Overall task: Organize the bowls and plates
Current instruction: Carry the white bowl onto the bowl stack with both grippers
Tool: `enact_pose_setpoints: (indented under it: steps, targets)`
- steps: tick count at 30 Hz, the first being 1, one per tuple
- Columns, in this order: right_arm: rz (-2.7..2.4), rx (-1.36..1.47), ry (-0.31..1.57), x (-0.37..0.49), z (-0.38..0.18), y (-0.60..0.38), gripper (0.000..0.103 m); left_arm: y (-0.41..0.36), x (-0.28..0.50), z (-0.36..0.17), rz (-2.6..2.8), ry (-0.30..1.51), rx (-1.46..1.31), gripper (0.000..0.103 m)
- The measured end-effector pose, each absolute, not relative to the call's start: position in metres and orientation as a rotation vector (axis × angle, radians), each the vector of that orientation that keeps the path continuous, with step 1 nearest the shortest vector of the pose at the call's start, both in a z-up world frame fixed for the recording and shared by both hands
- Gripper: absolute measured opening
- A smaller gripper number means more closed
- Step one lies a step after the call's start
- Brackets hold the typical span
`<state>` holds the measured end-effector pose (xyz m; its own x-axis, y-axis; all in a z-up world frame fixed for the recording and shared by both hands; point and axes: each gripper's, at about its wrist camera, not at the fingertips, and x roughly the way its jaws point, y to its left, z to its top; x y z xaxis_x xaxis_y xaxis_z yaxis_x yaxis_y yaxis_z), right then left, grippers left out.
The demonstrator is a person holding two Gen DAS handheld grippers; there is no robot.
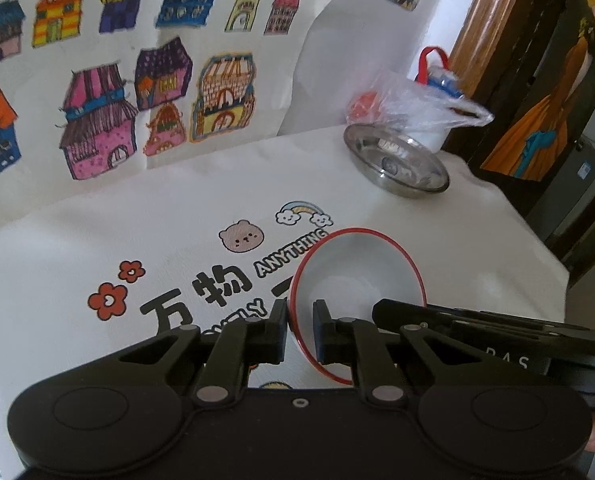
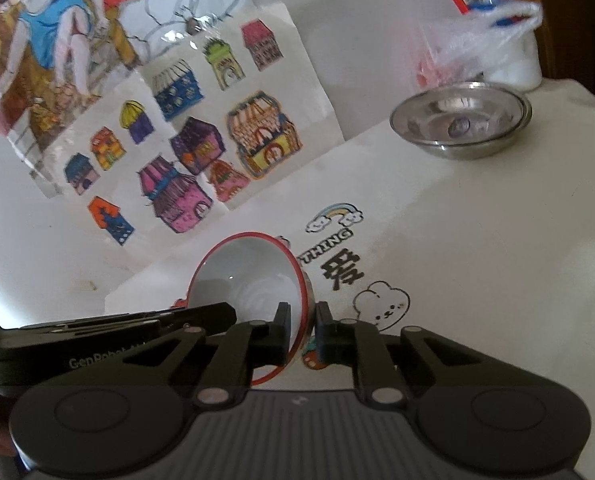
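Here, both tools pinch one bowl: left tool (image 1: 300, 330) and right tool (image 2: 303, 330) each clamp opposite rim sections, w/ the red-rimmed white bowl (image 1: 357, 276) tilted above the desk (image 1: 477, 240). Risk: uneven pull could twist it loose. Interior glossy, empty. Steel bowl (image 1: 395, 162) sits far back.

Bowl (image 1: 357, 276), white with a thin red rim: tilted steeply on edge, opening facing sideways, rim pinched on opposite sides, raised above the desk (image 1: 177, 240) near its front middle. Second bowl (image 1: 395, 162), shallow, shiny metal: upright, empty, resting on the desk at the far right corner, well apart from the white one.
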<state>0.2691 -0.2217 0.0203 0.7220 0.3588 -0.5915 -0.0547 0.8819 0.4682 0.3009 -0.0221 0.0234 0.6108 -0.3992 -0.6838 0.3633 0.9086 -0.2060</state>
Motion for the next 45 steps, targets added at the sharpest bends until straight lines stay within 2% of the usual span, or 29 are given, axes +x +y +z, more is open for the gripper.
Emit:
enact_pose_setpoints:
  steps: [10,22,35,45]
  targets:
    - [0.277,0.410,0.688,0.219,0.049,-0.211,0.014,0.000,0.237,0.056,-0.438,0.730,-0.058,0.014]
    - [0.313,0.361,0.720,0.152,0.047,-0.178,0.014,0.037,0.164,0.053,-0.438,0.728,-0.074,0.014]
    - [0.313,0.339,0.764,0.118,0.038,-0.167,0.014,0.044,0.132,0.039,-0.445,0.760,-0.039,0.014]
    - [0.339,0.306,0.814,0.122,0.036,-0.160,0.014,0.044,0.132,0.034,-0.424,0.808,0.010,0.014]
